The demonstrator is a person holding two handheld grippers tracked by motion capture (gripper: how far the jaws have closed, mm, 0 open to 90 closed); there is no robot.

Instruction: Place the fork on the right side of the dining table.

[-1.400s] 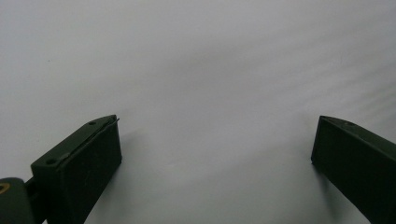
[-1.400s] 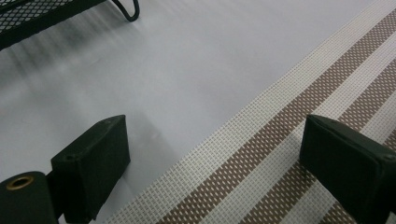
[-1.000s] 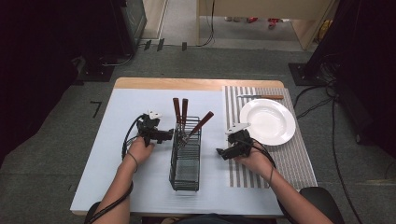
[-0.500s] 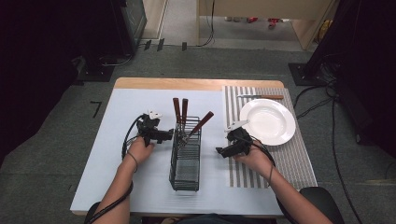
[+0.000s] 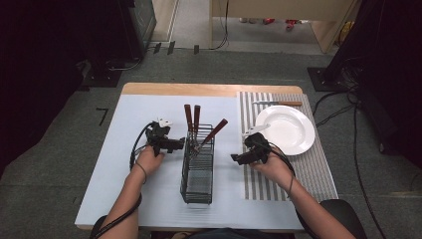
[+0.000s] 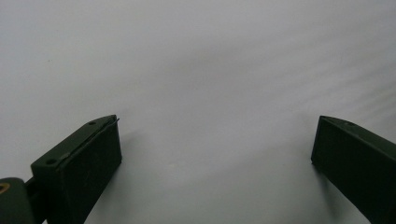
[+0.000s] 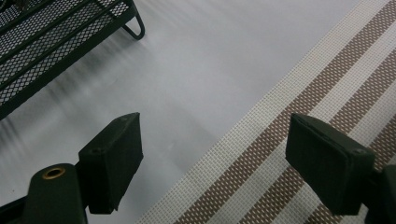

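A black wire mesh basket (image 5: 198, 172) stands in the middle of the white mat (image 5: 124, 179), and three brown-handled utensils (image 5: 196, 117) lean out of its far end. My left gripper (image 5: 181, 144) hovers just left of the basket's far end and points at it; its jaws (image 6: 215, 135) are open over bare white mat. My right gripper (image 5: 234, 158) is right of the basket, also open. In the right gripper view it (image 7: 212, 135) straddles the edge of the striped placemat (image 7: 317, 84), with the basket's corner (image 7: 56, 42) at upper left. Neither gripper holds anything.
A white plate (image 5: 284, 129) rests on the striped placemat (image 5: 318, 169) at the right, with a brown-handled knife (image 5: 277, 103) lying beyond it. Cables trail from both grippers. The wooden table edge (image 5: 199, 89) runs along the far side.
My right gripper has edged slightly left toward the basket. The left gripper and the utensils have stayed put.
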